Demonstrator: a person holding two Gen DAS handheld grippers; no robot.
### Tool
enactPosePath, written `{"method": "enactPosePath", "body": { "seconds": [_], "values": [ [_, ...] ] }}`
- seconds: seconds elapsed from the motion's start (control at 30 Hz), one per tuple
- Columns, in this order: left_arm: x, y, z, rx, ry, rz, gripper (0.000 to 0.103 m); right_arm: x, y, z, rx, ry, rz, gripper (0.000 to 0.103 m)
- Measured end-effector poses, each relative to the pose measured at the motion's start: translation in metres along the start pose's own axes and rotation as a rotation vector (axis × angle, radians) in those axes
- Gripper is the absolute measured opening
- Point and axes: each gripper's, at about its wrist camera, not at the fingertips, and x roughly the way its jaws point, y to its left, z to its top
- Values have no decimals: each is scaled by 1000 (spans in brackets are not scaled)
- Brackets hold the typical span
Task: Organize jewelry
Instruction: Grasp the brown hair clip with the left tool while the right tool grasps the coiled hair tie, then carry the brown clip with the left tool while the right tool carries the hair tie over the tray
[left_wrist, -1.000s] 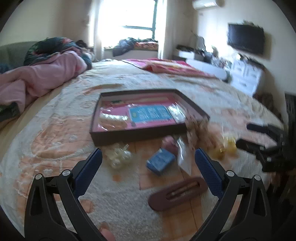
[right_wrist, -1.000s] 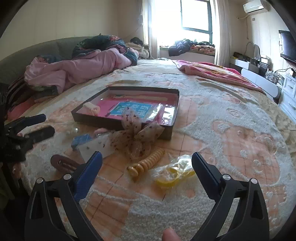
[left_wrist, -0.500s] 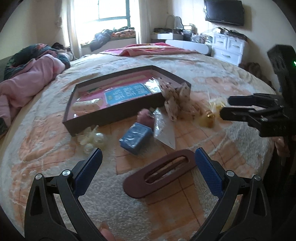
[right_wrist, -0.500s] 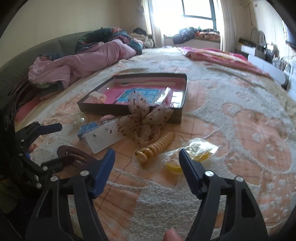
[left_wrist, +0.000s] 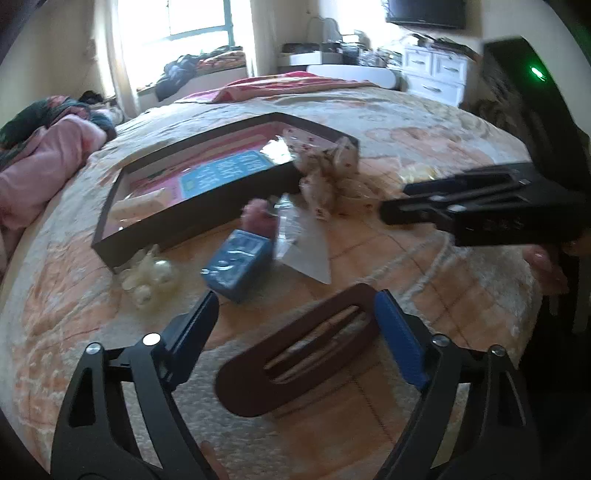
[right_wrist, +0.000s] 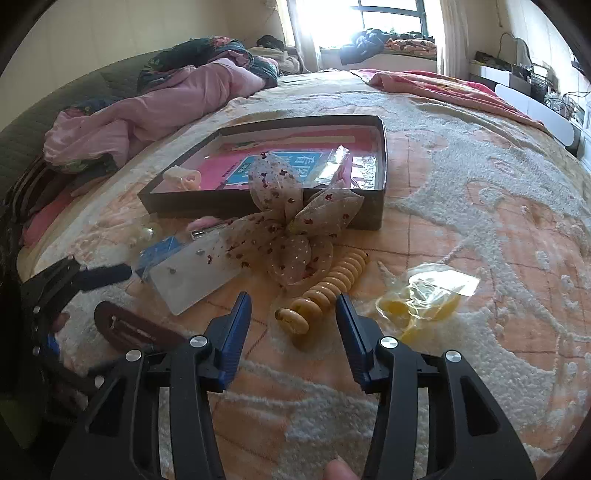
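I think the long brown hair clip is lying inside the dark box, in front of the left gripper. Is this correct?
Not quite. The brown hair clip lies in front of the left gripper, between its closing jaws, but it rests on the bedspread, outside the dark box. The left wrist view shows this; the box stands farther away.

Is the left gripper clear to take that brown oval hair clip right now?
Probably yes. The left gripper has the brown hair clip lying flat on the blanket between its closing jaws, with nothing on top of it. The blue box and right gripper sit beyond, apart from the clip.
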Motion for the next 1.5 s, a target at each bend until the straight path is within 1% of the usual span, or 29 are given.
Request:
{"method": "enactPosePath", "body": {
  "seconds": [0.07, 0.1, 0.13, 0.17, 0.2, 0.23, 0.3, 0.37, 0.4, 0.47, 0.53, 0.63, 0.77, 1.03, 1.17, 1.33, 1.5],
  "values": [
    [3, -7, -1, 26, 15, -20, 68, 5, 2, 2, 3, 6, -23, 46],
    [5, -10, -1, 36, 24, -28, 67, 8, 2, 2, 8, 11, -31, 45],
    [7, -14, -3, 52, 35, -28, 62, 11, 2, 3, 17, 15, -32, 45],
    [7, -17, -4, 62, 39, -31, 58, 13, 0, 4, 25, 17, -34, 43],
    [7, -18, -5, 68, 42, -36, 56, 15, 0, 4, 33, 17, -38, 37],
    [6, -19, -5, 69, 43, -45, 52, 16, -1, 4, 39, 17, -46, 33],
    [6, -19, -6, 64, 45, -53, 49, 17, -5, 4, 49, 14, -44, 30],
    [5, -18, -6, 57, 50, -68, 40, 15, -6, 3, 50, 9, -43, 29],
    [5, -18, -6, 55, 49, -71, 38, 13, -7, 3, 50, 5, -43, 28],
    [3, -19, -6, 54, 50, -79, 20, 8, -9, 1, 55, -4, -38, 26],
    [4, -19, -5, 51, 53, -66, 10, 3, -11, 0, 60, -10, -29, 25],
    [2, -18, -5, 35, 54, -80, 8, -5, -13, -2, 67, -20, -17, 24],
    [-1, -14, -3, 9, 46, -90, 4, -14, -15, -5, 71, -34, -26, 23],
    [-16, 3, 3, -64, 0, -98, 4, -32, -16, -8, 71, -67, -33, 22],
    [-24, 13, 8, -102, -28, -95, 4, -41, -16, -7, 67, -88, -36, 22],
    [-32, 28, 12, -159, -66, -72, 4, -49, -13, -2, 56, -113, -27, 22],
    [-36, 41, 14, -196, -81, -46, 4, -51, -7, 4, 38, -125, -22, 22]
  ]
}}
